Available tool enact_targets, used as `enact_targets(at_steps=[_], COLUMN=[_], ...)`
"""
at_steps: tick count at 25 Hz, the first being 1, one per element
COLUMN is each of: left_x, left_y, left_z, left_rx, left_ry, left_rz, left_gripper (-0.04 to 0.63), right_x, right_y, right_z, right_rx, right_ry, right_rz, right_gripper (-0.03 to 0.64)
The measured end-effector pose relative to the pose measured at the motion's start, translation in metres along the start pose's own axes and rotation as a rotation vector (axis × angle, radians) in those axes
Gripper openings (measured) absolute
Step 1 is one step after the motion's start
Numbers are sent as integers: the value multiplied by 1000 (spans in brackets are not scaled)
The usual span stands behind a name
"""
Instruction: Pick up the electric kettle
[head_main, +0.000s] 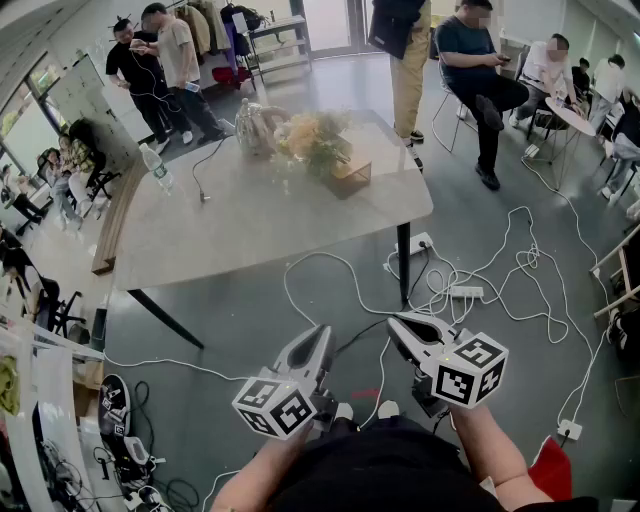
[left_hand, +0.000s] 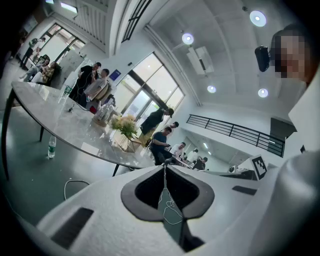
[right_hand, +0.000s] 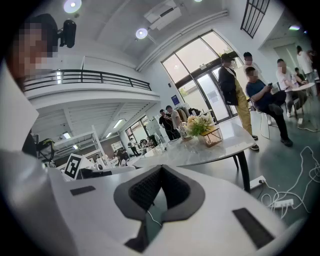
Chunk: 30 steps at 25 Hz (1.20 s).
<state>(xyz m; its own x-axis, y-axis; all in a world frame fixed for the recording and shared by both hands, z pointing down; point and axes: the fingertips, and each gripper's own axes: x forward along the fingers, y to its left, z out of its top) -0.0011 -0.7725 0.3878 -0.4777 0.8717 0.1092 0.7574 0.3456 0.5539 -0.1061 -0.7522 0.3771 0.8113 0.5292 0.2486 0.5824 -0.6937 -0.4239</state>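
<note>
1. Grey floor fills the room, and the pale stone-topped table (head_main: 250, 230) stands ahead of you, with people standing and sitting beyond its far edge.
2. Your left gripper (head_main: 323, 332) and right gripper (head_main: 393, 322) are low, close to your body and well short of the table's near edge. Each has its jaws pressed together with nothing between them.
3. No kettle is plainly readable. The likeliest candidate is the glassy vessel (head_main: 255, 128) near the table's far edge, which seems to stand upright, with a thin cable (head_main: 205, 170) trailing from that spot toward the left edge.
4. That vessel lies straight ahead and a little to the left, so your left gripper is slightly the nearer. The full depth of the tabletop still lies between you and it.
5. A flower bouquet (head_main: 315, 140) sits just beside the vessel on its right, with a wooden box (head_main: 350, 178) nearer you. An approach from the left side looks freer.
6. A water bottle (head_main: 157, 168) stands at the table's left edge.
7. White cords (head_main: 500, 270) and a power strip (head_main: 465, 292) sprawl on the floor by the table's right corner, a likely trip risk.
</note>
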Motion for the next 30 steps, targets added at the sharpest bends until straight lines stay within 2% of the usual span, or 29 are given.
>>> enact_targets(at_steps=[11, 16, 21, 27, 30], left_x=[-5, -12, -24, -33, -34], left_y=[14, 19, 35, 66, 73], left_z=[5, 4, 8, 17, 20], left_rx=[3, -5, 22, -25, -28], left_ry=[-4, -4, 2, -1, 4], left_rz=[8, -22, -25, 7, -5], left_gripper=[18, 18, 18, 18, 18], right_x=[15, 19, 35, 58, 64], right_y=[2, 7, 13, 25, 27], right_z=[-3, -3, -7, -12, -16], right_rx=[7, 37, 40, 63, 69], right_ry=[13, -13, -4, 20, 20], right_rz=[-7, 3, -10, -17, -41], right_gripper=[6, 6, 6, 6, 6])
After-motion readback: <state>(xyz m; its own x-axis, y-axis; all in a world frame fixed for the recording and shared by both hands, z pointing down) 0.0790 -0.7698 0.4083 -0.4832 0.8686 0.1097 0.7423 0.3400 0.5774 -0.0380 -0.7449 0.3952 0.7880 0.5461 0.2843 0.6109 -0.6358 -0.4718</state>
